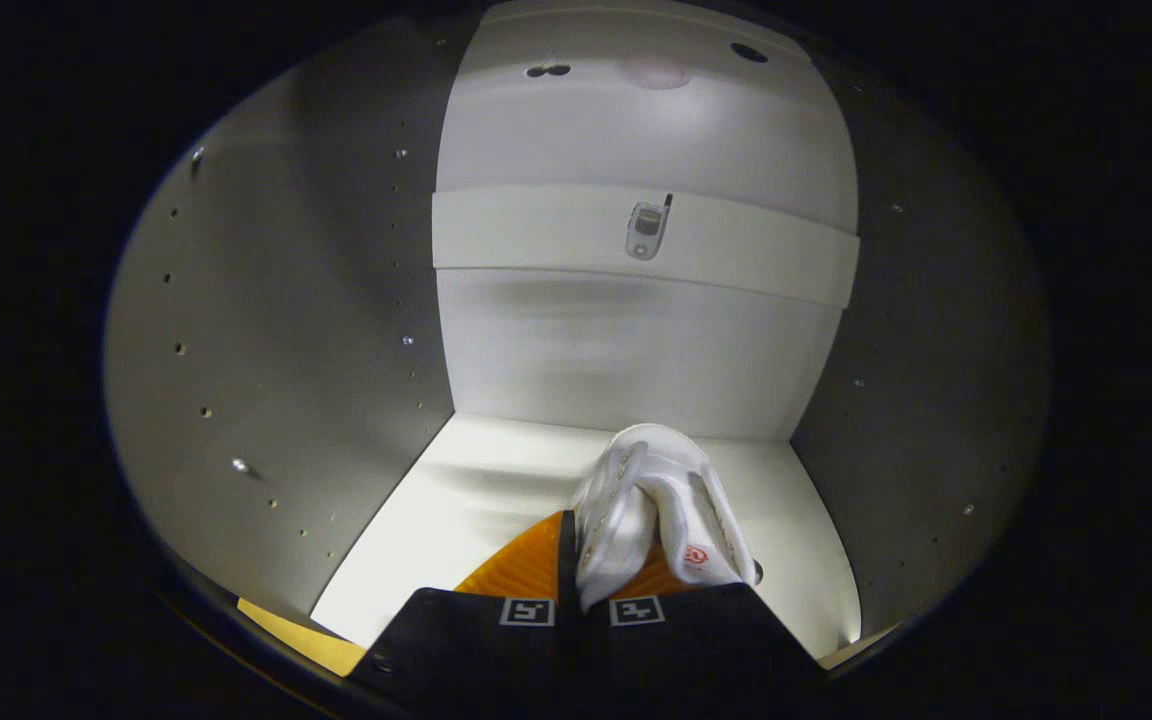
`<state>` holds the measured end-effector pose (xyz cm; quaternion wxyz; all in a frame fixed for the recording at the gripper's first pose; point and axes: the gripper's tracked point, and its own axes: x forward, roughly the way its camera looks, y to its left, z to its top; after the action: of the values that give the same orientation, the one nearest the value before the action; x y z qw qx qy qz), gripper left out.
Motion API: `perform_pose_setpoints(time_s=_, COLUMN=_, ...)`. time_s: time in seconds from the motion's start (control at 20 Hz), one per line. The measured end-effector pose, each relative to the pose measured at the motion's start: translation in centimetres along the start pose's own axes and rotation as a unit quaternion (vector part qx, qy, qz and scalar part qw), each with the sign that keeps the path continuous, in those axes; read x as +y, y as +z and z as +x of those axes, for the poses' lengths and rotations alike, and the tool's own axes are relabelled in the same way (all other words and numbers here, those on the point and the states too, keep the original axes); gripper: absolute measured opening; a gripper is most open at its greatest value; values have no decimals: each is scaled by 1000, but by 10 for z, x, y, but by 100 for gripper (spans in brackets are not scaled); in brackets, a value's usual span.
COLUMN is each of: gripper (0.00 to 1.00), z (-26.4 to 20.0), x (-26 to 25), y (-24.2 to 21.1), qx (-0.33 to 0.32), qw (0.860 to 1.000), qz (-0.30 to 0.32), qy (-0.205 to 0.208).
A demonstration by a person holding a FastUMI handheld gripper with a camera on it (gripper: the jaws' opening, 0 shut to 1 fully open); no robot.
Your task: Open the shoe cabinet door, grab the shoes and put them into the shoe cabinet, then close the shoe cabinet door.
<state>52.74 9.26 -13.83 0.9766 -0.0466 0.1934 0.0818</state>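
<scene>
White cabinet walls and a pale shelf floor are seen all around, with a horizontal rail across the far back panel carrying a small grey fitting. The gripper is clamped narrowly on a white shoe, pinched between the orange fingers just above the shelf floor.

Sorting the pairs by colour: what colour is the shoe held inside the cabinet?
White, with a small red mark; the gripper view shows the shoe.
</scene>
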Motion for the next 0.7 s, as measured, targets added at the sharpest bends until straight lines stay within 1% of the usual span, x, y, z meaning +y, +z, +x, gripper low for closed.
perform_pose_setpoints(time_s=0.2, gripper=5, z=16, x=1, y=-12, qx=20, qw=999, qz=-31, qy=-10)
perform_pose_setpoints(time_s=0.3, gripper=5, z=26, x=4, y=-11, qx=21, qw=999, qz=-36, qy=-21)
perform_pose_setpoints(time_s=0.4, gripper=5, z=26, x=4, y=-14, qx=26, qw=999, qz=-38, qy=-29)
perform_pose_setpoints(time_s=0.5, gripper=9, z=27, x=1, y=-15, qx=29, qw=998, qz=-49, qy=-41)
perform_pose_setpoints(time_s=0.55, gripper=14, z=26, x=0, y=-17, qx=31, qw=997, qz=-50, qy=-44)
perform_pose_setpoints(time_s=0.6, gripper=15, z=25, x=2, y=-17, qx=34, qw=998, qz=-46, qy=-39)
perform_pose_setpoints(time_s=0.7, gripper=23, z=20, x=8, y=-17, qx=39, qw=998, qz=-27, qy=-29)
